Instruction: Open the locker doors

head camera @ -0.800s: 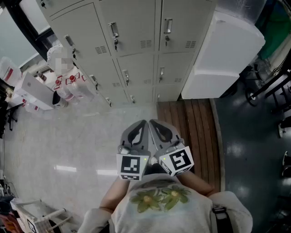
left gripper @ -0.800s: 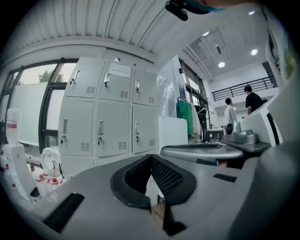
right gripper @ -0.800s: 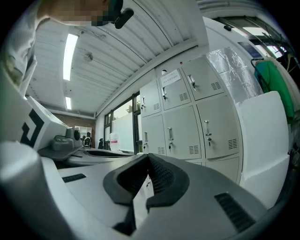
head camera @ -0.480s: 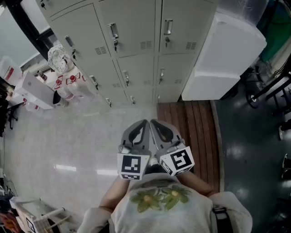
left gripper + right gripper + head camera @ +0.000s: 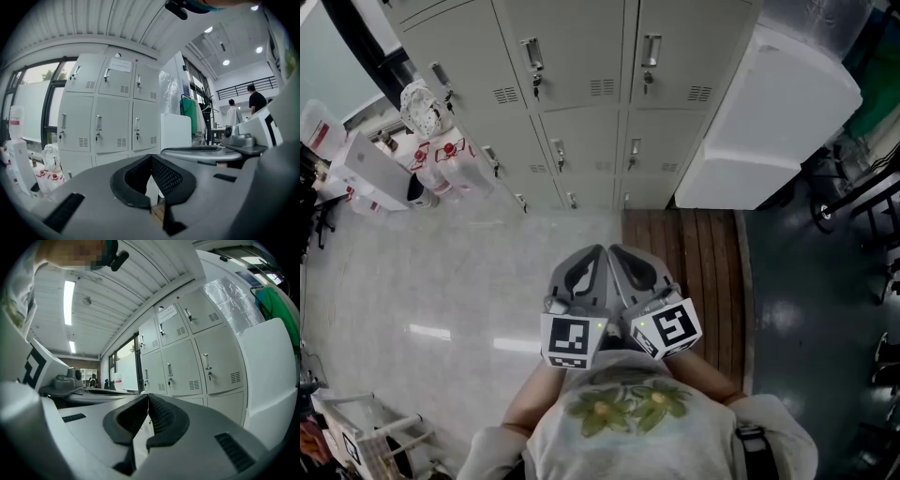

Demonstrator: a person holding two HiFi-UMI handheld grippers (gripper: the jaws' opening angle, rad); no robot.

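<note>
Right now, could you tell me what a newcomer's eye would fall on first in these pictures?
The grey lockers fill the top of the head view, doors shut. Mid-frame, the left tongs and right tongs are held side by side, both closed and empty. A big white box stands right of the lockers.

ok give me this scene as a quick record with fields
lockers: grey bank, every door in view closed
left gripper: shut, empty, short of the lockers
right gripper: shut, empty, beside the left one
white box: right of the lockers
bottles: left of the lockers
task: no door opened yet
</note>
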